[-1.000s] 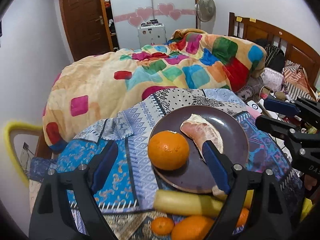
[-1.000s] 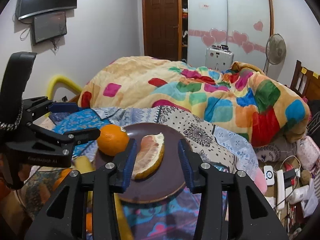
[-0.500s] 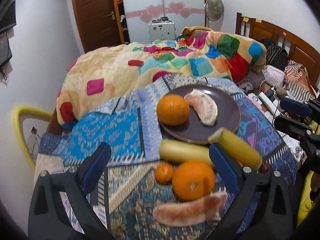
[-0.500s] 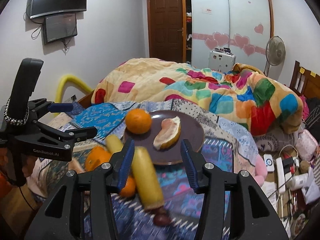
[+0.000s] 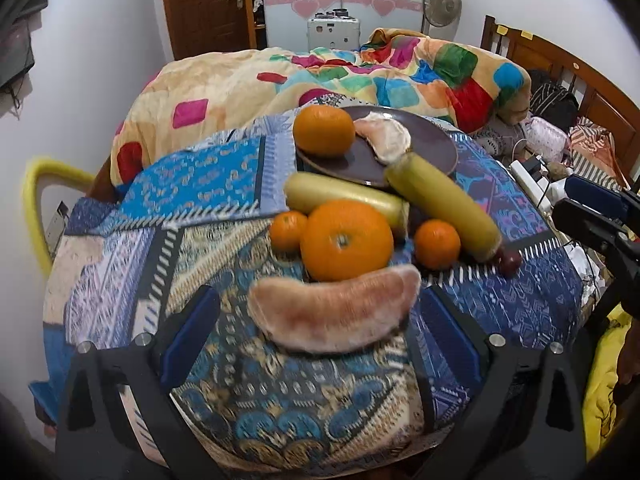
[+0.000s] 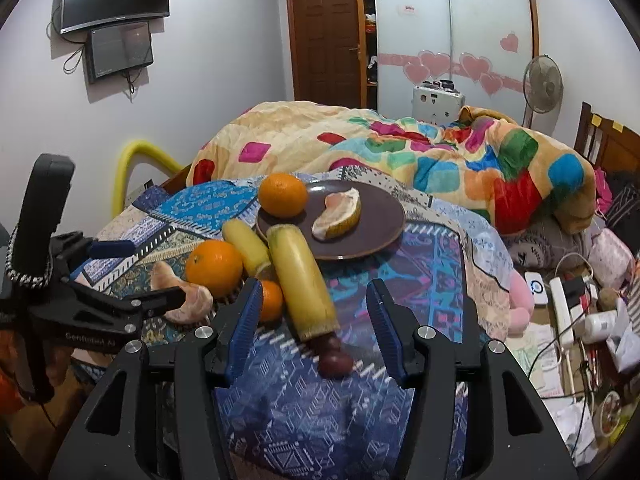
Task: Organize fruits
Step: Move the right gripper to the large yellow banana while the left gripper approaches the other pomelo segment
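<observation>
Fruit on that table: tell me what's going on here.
A person holds two grippers over a patterned table, sorting fruit. Both the left gripper and the right gripper are open and empty. An orange and a pomelo segment sit on the brown plate. Bananas, oranges and another segment lie on the cloth.

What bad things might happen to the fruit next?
The small dark red fruit lies near the edge of the patterned cloth, so a nudge from the open right gripper might roll it off. The long yellow banana leans on the brown plate rim and could slip. The soft peeled pomelo segment by the open left gripper may squash if squeezed hard.
</observation>
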### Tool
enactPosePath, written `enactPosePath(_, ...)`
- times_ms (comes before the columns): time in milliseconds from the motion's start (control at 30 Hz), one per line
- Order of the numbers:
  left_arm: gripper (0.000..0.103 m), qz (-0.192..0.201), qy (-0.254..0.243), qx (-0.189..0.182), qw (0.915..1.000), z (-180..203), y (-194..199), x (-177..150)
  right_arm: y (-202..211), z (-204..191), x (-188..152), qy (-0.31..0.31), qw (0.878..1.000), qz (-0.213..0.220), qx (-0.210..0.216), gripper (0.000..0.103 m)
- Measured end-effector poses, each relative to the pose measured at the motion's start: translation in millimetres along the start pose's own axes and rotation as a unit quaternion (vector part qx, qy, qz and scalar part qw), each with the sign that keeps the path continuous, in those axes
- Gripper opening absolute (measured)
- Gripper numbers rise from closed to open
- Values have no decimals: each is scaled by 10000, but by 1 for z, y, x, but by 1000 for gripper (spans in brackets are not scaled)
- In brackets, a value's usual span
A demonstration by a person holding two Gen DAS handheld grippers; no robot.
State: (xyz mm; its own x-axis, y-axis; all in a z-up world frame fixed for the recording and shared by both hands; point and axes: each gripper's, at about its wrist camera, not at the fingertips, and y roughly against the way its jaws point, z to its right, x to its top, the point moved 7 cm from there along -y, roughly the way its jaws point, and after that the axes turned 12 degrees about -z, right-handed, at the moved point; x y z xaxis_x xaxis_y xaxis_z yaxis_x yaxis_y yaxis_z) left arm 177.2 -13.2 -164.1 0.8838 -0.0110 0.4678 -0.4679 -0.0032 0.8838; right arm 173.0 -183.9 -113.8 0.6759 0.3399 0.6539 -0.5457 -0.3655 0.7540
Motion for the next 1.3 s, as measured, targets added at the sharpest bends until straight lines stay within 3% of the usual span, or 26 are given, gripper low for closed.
enactPosePath(233,102,-105,-79,112,9999,17,-15,-18,-6,2,-16,-58,9999,-138,36,50)
enactPosePath(567,102,-49,90,383,9992,20,-43,-12,-24,4,-26,-114,9993,-326,141,51)
enactPosePath(667,102,-15,70,280,9996,16,-43,-11,-33,3,-24,-48,9991,-402,110,51)
enactPosePath(800,100,40,-107,170,9998,6,-38,-18,-42,2,-21,15,9989,-462,79,50)
enactPosePath(900,93,92,-357,296,9989,-5,-31,-26,-48,2,-19,45,9987,-495,56,50)
enactPosePath(1067,93,53,-539,469,9974,-28,-20,-41,-59,0,-16,115,9982,-578,69,50)
enactPosePath(1300,93,-167,-287,502,9982,-63,-19,-47,-69,-4,-13,205,9974,-686,100,50)
